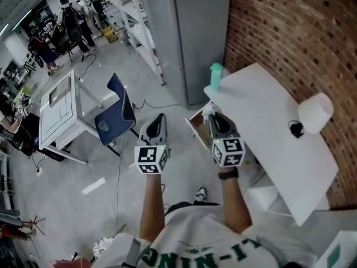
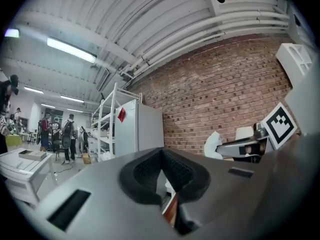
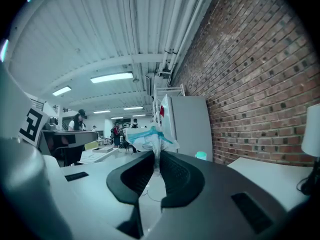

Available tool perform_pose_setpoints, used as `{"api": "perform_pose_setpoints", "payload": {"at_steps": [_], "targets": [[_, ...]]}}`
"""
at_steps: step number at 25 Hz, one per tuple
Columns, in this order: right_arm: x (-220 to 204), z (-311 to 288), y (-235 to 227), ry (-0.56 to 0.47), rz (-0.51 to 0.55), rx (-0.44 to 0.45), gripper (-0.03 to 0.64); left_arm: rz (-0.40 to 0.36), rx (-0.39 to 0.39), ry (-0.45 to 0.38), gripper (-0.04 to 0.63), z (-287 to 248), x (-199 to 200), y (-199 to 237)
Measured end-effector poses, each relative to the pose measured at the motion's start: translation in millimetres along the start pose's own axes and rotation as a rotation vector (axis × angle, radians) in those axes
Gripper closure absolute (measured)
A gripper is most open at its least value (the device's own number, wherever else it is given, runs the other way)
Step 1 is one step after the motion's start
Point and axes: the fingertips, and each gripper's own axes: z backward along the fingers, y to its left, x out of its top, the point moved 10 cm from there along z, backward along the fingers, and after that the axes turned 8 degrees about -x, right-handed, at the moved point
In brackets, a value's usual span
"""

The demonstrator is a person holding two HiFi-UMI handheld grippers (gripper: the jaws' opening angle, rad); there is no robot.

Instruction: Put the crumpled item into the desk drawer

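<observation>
The crumpled item (image 3: pixel 146 136) is a white wad with teal streaks. My right gripper (image 3: pixel 156 154) is shut on its lower end, so the wad sticks up past the fingertips. In the head view the right gripper (image 1: pixel 211 114) holds the crumpled item (image 1: pixel 208 109) just above the open desk drawer (image 1: pixel 195 128), which juts out from the left end of the white desk (image 1: pixel 268 121). My left gripper (image 1: pixel 159 118) hovers over the floor to the left of the drawer. Its jaws meet in the left gripper view, so the left gripper (image 2: pixel 161 152) is shut with nothing in it.
On the desk stand a teal bottle (image 1: pixel 216 77), a white paper roll (image 1: pixel 315 112) and a small black object (image 1: pixel 295 129). A grey cabinet (image 1: pixel 187 32) rises behind the drawer. A blue chair (image 1: pixel 114 116) and a white table (image 1: pixel 58 108) stand to the left. Brick wall on the right.
</observation>
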Motion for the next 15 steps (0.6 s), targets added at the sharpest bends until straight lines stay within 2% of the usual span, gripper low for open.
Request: {"api": "perform_pose_setpoints", "payload": {"at_steps": [6,15], "targets": [[-18,-13,-47,0.073,-0.007,-0.055,0.577,0.006,-0.098,0.050,0.598,-56,-20,-20],[-47,-28,-70,0.143,-0.034,-0.102,0.577,0.008,-0.200,0.066,0.598,-106,-29,-31]]}}
